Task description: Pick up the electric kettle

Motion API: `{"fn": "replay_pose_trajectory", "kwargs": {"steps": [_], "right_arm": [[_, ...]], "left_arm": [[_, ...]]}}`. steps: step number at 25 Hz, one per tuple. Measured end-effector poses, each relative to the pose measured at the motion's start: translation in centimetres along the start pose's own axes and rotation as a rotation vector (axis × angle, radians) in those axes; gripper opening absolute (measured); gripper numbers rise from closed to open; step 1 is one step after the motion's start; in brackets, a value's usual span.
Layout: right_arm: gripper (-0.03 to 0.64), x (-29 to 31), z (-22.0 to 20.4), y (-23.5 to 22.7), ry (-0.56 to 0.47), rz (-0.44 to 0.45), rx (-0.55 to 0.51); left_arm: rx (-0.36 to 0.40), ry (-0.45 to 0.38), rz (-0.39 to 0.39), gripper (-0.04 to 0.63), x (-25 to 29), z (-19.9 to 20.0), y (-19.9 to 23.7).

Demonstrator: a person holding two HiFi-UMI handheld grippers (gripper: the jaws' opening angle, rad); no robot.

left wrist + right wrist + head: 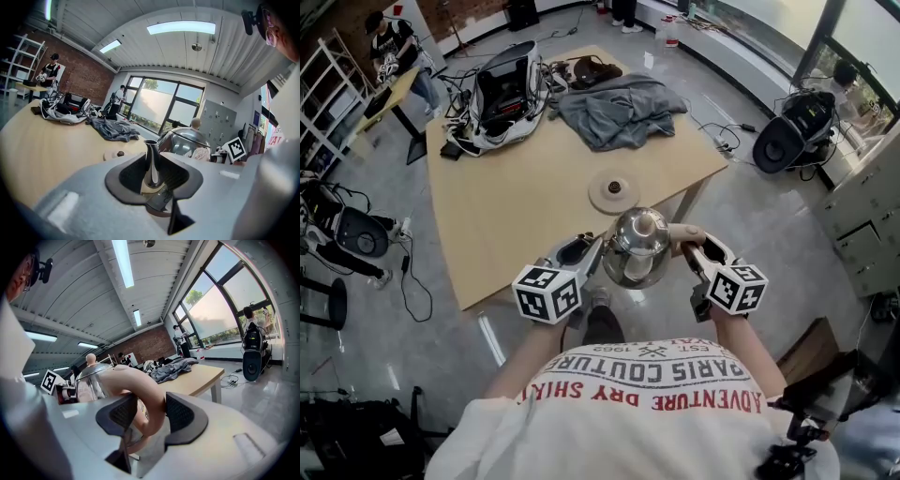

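Observation:
The steel electric kettle [636, 246] with a beige knob hangs in the air just off the table's near edge, between both grippers. My left gripper [589, 251] is shut on its thin spout [151, 161], which stands upright between the pads in the left gripper view. My right gripper [694, 246] is shut on the curved beige handle [145, 399]. The kettle's body [91, 380] shows behind the handle in the right gripper view. The round kettle base [613, 190] lies bare on the wooden table [516, 216], a little beyond the kettle.
A grey cloth [619, 108] and an open bag [502, 94] lie at the table's far end. A black speaker [787, 141] with cables stands on the floor to the right, near grey cabinets [862, 216]. A person [394, 47] works at a desk at the far left.

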State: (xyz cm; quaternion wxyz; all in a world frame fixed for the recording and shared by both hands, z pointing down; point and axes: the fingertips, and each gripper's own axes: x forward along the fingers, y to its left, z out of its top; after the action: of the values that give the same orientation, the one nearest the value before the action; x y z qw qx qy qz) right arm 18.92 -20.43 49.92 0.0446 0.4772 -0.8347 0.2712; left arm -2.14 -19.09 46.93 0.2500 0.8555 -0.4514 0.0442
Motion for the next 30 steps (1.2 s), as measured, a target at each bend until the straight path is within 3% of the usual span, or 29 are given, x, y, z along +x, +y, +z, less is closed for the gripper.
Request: {"fn": "replay_pose_trajectory", "kwargs": {"steps": [14,30], "right_arm": [[0.183,-5.4,-2.6,1.1,-0.003,0.016,0.016],[0.183,-5.4,-1.7,1.6,-0.04,0.032,0.014]], "left_arm": [[-0.012,-0.007,0.012,0.09,-3.7,-2.9,-4.0],[0.008,-0.028,0.019,0.089,-4.3,-1.9,-4.4]]}}
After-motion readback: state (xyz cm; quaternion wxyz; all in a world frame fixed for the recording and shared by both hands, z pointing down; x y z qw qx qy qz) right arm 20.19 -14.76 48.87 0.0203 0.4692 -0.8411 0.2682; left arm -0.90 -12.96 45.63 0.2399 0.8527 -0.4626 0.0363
